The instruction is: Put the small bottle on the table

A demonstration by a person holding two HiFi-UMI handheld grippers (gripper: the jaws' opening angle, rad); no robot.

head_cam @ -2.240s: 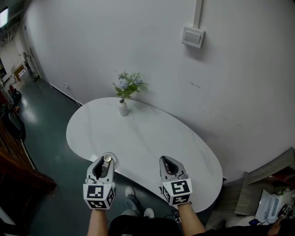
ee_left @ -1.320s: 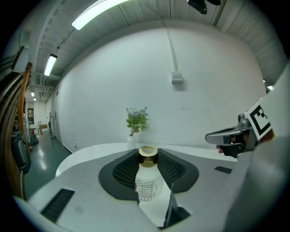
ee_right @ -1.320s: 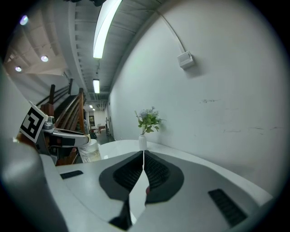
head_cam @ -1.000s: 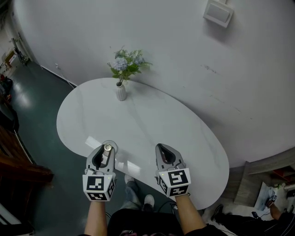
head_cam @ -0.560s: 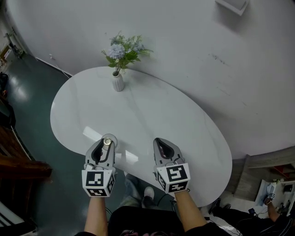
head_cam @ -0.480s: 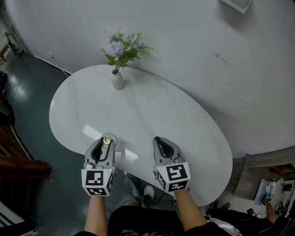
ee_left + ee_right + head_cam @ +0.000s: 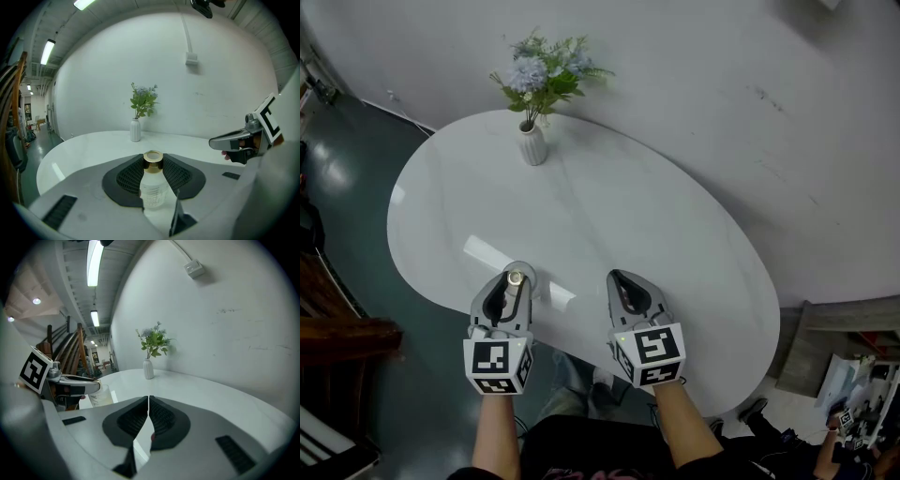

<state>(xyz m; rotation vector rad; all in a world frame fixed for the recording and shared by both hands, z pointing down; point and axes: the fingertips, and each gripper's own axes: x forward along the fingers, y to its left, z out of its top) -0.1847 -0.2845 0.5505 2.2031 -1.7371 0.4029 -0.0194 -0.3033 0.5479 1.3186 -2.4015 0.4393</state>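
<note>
A small clear bottle (image 7: 153,183) with a gold cap (image 7: 517,277) stands upright between the jaws of my left gripper (image 7: 510,286), which is shut on it over the near edge of the white oval table (image 7: 609,206). In the right gripper view the bottle (image 7: 100,396) shows under the left gripper's jaws. My right gripper (image 7: 624,289) hovers over the table's near edge to the right, jaws shut with nothing between them (image 7: 148,416).
A white vase with blue flowers (image 7: 532,141) stands at the table's far left by the white wall. Dark green floor (image 7: 356,178) lies to the left, with dark wooden furniture (image 7: 337,337) at the lower left. Clutter sits at the lower right (image 7: 853,394).
The head view has moved forward, so the table and vase sit nearer and higher in the frame. Both grippers keep their places at the near edge, the left still holding the bottle.
</note>
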